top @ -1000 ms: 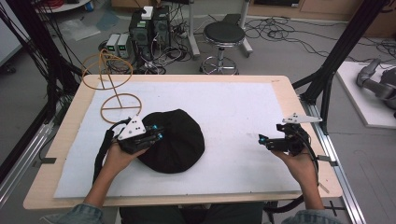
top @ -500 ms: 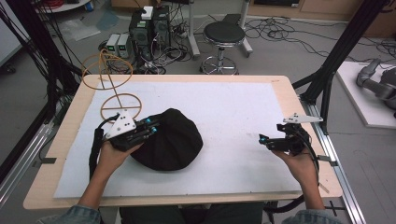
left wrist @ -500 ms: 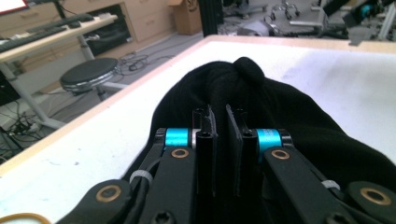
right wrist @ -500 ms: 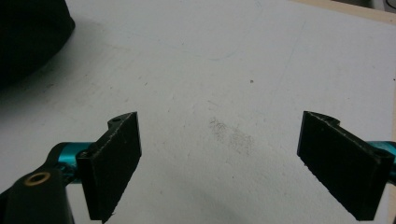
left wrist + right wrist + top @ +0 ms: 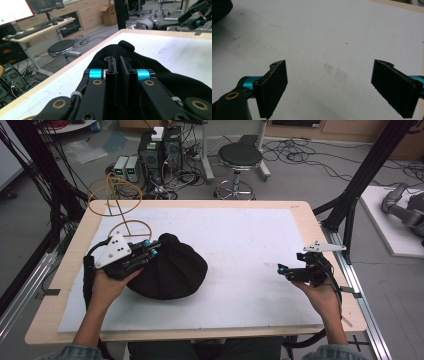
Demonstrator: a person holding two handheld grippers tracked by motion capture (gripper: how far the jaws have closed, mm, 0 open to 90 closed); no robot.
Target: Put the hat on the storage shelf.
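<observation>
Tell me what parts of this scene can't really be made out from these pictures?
- Whether the left gripper pinches any of the hat: in the left gripper view its nearly shut fingers hide the gap, black on black.
- The hat's underside: hidden against the table in the high view.
- The stand base: partly behind the left gripper.

A light wooden table (image 5: 300,207) carries a white mat (image 5: 250,250) that covers nearly all of its top. A black cap (image 5: 172,270) lies on the mat toward nine o'clock. A wire stand (image 5: 122,212) of tan hoops rests at the ten o'clock corner.
</observation>
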